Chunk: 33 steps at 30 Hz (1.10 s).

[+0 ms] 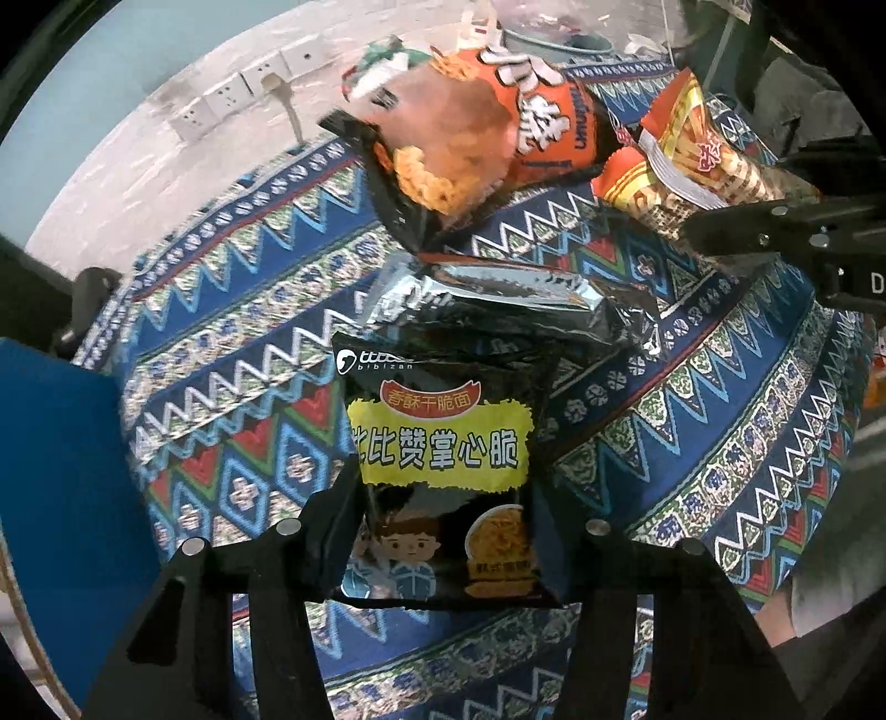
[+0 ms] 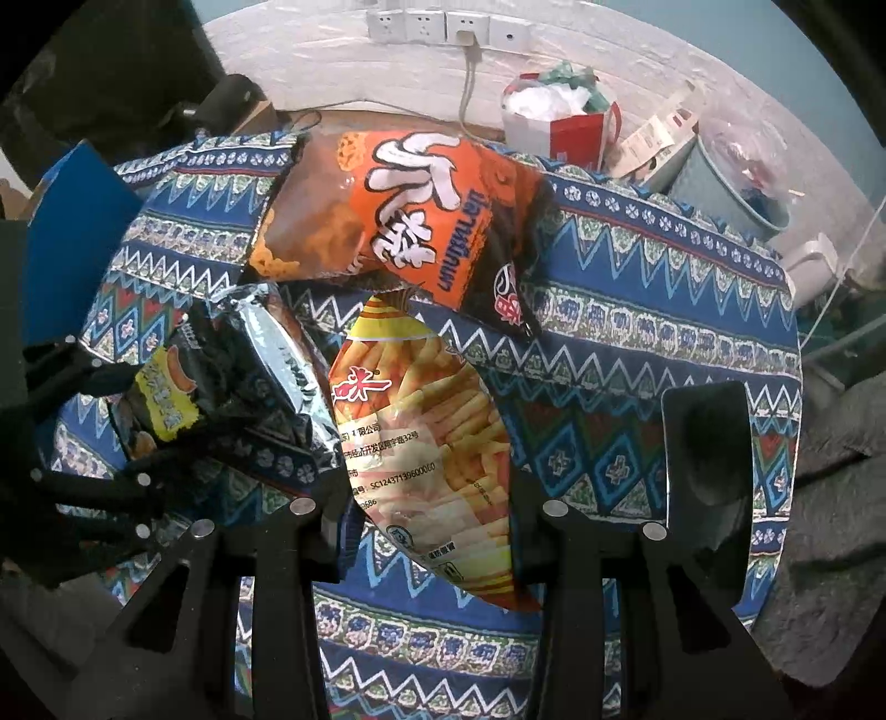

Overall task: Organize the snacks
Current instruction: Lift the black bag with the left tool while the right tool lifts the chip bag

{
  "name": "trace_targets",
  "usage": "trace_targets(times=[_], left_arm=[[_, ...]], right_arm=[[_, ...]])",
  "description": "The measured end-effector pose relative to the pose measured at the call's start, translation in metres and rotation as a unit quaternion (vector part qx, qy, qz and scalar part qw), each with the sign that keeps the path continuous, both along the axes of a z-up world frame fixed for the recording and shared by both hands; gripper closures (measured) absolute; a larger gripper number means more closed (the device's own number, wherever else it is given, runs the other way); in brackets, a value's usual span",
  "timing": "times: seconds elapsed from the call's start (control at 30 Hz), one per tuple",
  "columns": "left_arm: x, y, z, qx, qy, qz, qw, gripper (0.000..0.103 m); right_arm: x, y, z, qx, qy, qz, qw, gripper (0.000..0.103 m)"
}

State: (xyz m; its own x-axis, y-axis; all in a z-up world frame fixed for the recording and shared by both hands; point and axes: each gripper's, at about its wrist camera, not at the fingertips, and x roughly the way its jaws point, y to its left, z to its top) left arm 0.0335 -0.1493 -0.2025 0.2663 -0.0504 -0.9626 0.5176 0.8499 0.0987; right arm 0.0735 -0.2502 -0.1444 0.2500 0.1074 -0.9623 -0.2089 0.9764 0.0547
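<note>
The left tongs [image 1: 443, 531] are pointing down at a black snack pack [image 1: 443, 476] w/ a yellow label and a cartoon kid on it. The pack is sitting between the two fingers, and both fingers are pressing on its sides, so the left tongs are pinching it. The pack is lying on a blue zigzag cloth [image 1: 232, 399] that is covering the counter. Just behind it a shiny silver-and-black pack [image 1: 498, 299] is lying, touching its top edge.

The right tongs [image 2: 432, 520] are pointing down too. They are pinching the bottom of a see-thru bag of fries sticks [image 2: 443, 432], w/ one finger on each side of the bag. This bag is lying near the middle of the cloth.

A big orange snack bag [image 2: 410, 216] is lying at the back, and its lower edge is overlapping the top of the fries bag. In the left wrist view the orange bag is at the top, and the fries bag is at the top right beside it.

A dark phone-like slab [image 2: 709, 487] is lying flat on the cloth at the right. A blue box [image 2: 72, 243] is standing at the left edge. Behind the counter, wall sockets [image 2: 443, 27] are sitting on a white wall, w/ a red and white bag [image 2: 559, 127] and a bucket [image 2: 731, 183] near them.
</note>
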Motion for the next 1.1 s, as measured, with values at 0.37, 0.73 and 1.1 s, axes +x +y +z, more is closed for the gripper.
trace_targets(times=[0.37, 0.73, 1.1], left_arm=[[-0.012, 0.029, 0.044, -0.011, -0.039, 0.021, 0.9989, 0.047], [0.001, 0.074, 0.091, -0.031, -0.074, 0.050, 0.9955, 0.047], [-0.007, 0.107, 0.131, -0.050, -0.113, 0.081, 0.9891, 0.047]], right_arm=[[-0.006, 0.017, 0.026, 0.004, -0.030, 0.016, 0.999, 0.065], [-0.017, 0.047, 0.060, 0.019, -0.067, 0.047, 0.996, 0.065], [-0.017, 0.078, 0.084, 0.038, -0.093, 0.067, 0.993, 0.065]])
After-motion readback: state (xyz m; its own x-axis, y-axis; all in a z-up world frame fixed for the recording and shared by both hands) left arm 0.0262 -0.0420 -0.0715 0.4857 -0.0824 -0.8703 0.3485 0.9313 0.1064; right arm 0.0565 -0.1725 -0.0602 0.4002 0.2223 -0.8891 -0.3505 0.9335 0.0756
